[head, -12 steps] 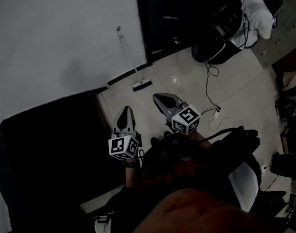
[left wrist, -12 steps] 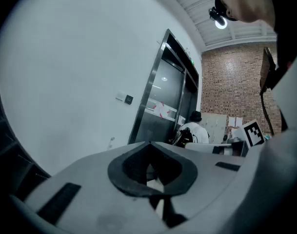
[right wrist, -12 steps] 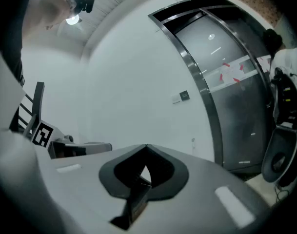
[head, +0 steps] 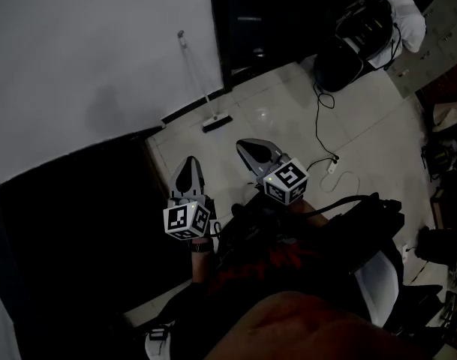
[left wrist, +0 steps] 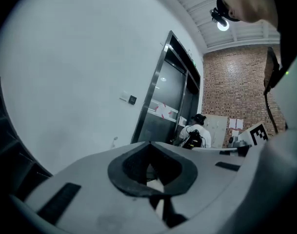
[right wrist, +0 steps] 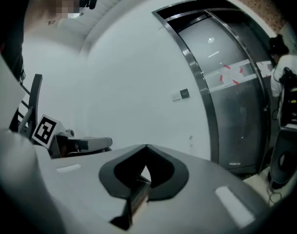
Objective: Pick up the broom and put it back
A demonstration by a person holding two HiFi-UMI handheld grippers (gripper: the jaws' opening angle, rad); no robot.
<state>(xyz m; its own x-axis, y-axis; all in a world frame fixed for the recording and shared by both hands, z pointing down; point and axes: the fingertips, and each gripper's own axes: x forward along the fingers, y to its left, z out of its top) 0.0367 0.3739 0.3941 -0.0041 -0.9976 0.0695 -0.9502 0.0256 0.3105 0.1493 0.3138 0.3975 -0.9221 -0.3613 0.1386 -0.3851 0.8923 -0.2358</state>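
The broom (head: pixel 197 85) leans upright against the white wall, its dark head (head: pixel 217 123) on the pale floor tiles at the skirting. My left gripper (head: pixel 189 164) is held over the floor short of the broom, shut and empty. My right gripper (head: pixel 253 148) hovers beside it to the right, also shut with nothing in it. Both are well apart from the broom. In the left gripper view the jaws meet at their tips (left wrist: pixel 148 143). The right gripper view shows the same closed jaws (right wrist: pixel 146 146), with the broom's handle top (right wrist: pixel 190 139) small against the wall.
A dark elevator door (head: pixel 262 21) stands right of the broom. A black mat (head: pixel 70 231) covers the floor at left. A black chair and bag with a white garment (head: pixel 363 36) sit at the top right, and a cable (head: pixel 320 126) runs to a socket strip (head: pixel 332 166).
The picture has shifted a little, so the broom sits slightly higher and further left. Both grippers stay shut and side by side; the left one has drifted slightly left.
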